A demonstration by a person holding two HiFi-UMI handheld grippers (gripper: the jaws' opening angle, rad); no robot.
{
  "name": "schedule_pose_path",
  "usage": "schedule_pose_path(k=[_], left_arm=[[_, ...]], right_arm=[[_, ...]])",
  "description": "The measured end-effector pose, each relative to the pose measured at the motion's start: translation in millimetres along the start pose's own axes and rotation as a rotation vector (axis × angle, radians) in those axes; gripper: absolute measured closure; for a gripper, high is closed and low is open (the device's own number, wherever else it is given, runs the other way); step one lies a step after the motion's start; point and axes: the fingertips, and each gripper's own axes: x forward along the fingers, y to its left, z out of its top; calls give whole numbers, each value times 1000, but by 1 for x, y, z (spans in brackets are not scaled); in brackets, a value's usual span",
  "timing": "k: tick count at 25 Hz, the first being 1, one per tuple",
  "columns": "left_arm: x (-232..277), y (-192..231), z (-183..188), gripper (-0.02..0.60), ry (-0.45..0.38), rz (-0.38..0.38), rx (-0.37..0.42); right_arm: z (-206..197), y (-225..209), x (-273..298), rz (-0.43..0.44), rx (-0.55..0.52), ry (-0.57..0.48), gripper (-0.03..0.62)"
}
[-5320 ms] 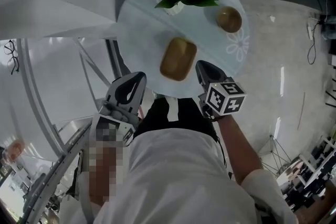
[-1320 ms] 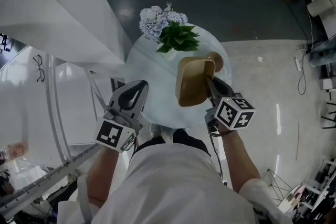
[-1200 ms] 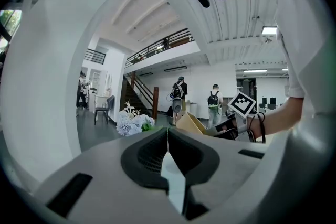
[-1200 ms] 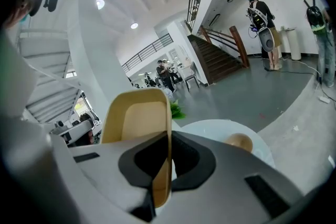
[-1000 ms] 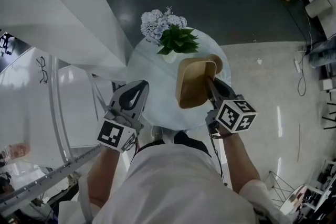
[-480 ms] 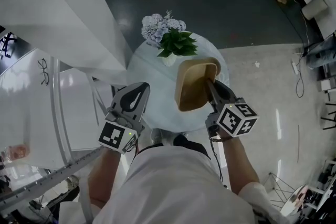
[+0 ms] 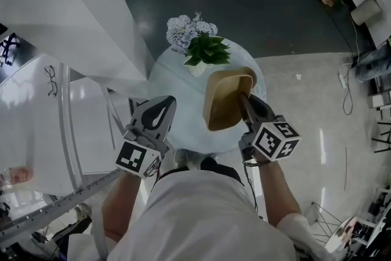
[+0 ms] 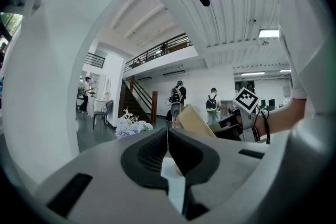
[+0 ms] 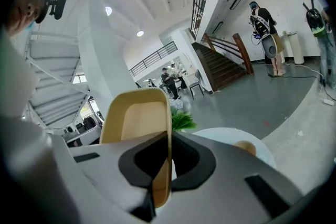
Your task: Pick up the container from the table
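- Tan, smooth-walled rectangular container (image 7: 225, 101) with rounded corners and a thin rim. It is held tilted on edge in the air above the round, pale, glossy table (image 7: 174, 91), clear of the tabletop.
- Right gripper (image 7: 243, 98): grey body with black pads. Its jaws pinch one thin side wall of the container, one pad inside and one outside.
- Left gripper (image 7: 164, 102): jaws pressed together with nothing between them. It hangs over the table's near left edge, apart from the container.
- Bunch of pale blue flowers with green leaves (image 7: 197, 40) stands in a white pot at the table's far edge.
- Right gripper view shows a small round brown object (image 9: 245, 148) on the table beyond the container. In the head view the container covers most of it.
- Left gripper view alone shows people standing (image 8: 177, 99) near a distant staircase.
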Motion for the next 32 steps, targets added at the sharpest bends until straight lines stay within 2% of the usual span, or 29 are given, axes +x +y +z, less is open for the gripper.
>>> schedule_pose_path(k=[32], left_arm=[[-5, -13, -11, 560, 12, -2, -18]], right_arm=[[-13, 6, -6, 27, -18, 35, 568]])
